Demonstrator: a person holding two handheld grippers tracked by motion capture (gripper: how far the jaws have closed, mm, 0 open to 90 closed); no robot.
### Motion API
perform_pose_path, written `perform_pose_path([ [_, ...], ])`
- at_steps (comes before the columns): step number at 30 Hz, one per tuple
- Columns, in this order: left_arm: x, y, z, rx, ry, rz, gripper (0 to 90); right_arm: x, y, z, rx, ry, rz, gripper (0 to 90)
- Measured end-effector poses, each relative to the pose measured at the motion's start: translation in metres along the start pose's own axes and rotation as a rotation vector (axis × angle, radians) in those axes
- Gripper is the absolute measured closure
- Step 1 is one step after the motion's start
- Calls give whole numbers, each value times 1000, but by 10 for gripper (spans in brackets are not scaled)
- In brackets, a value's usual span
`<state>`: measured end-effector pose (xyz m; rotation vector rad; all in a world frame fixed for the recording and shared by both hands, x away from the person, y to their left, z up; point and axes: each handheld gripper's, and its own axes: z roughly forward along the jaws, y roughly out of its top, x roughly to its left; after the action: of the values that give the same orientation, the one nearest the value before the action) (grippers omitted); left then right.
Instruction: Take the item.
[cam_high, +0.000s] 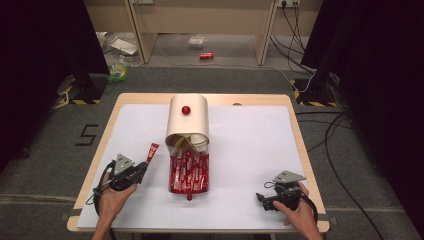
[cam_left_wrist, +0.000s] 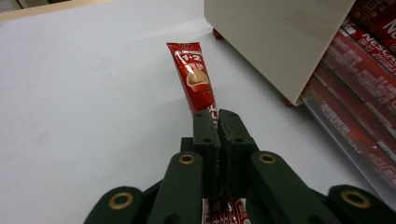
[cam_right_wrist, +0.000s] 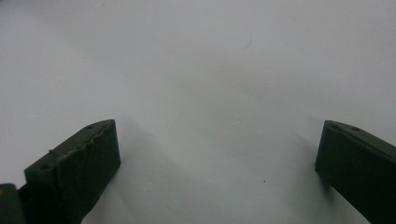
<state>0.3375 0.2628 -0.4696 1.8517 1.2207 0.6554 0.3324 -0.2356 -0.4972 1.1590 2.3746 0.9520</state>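
Red coffee sachet (cam_left_wrist: 195, 77) sits clamped by its end in the left gripper (cam_left_wrist: 217, 122), just left of the cream dispenser (cam_high: 187, 120) on the counter (cam_high: 250, 150); right gripper (cam_right_wrist: 217, 154) rests with jaws wide apart; such a thin end grip could let the sachet droop or slip, snagging the dispenser wall.
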Motion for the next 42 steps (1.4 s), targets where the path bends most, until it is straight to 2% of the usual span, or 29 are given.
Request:
perform_pose_path([
  [12, 5, 2, 10, 13, 15, -12, 857, 0, 0, 0, 0, 0, 0, 3],
  [22, 10, 1, 26, 59, 47, -3, 856, 0, 0, 0, 0, 0, 0, 3],
  [36, 14, -3, 38, 85, 65, -11, 853, 0, 0, 0, -1, 0, -1, 3],
  [39, 13, -3, 39, 92, 68, -10, 839, 0, 0, 0, 0, 0, 0, 3],
  [40, 13, -3, 40, 92, 68, -13, 790, 0, 0, 0, -1, 0, 0, 3],
  [42, 13, -5, 41, 104, 62, -8, 760, 0, 0, 0, 0, 0, 0, 3],
])
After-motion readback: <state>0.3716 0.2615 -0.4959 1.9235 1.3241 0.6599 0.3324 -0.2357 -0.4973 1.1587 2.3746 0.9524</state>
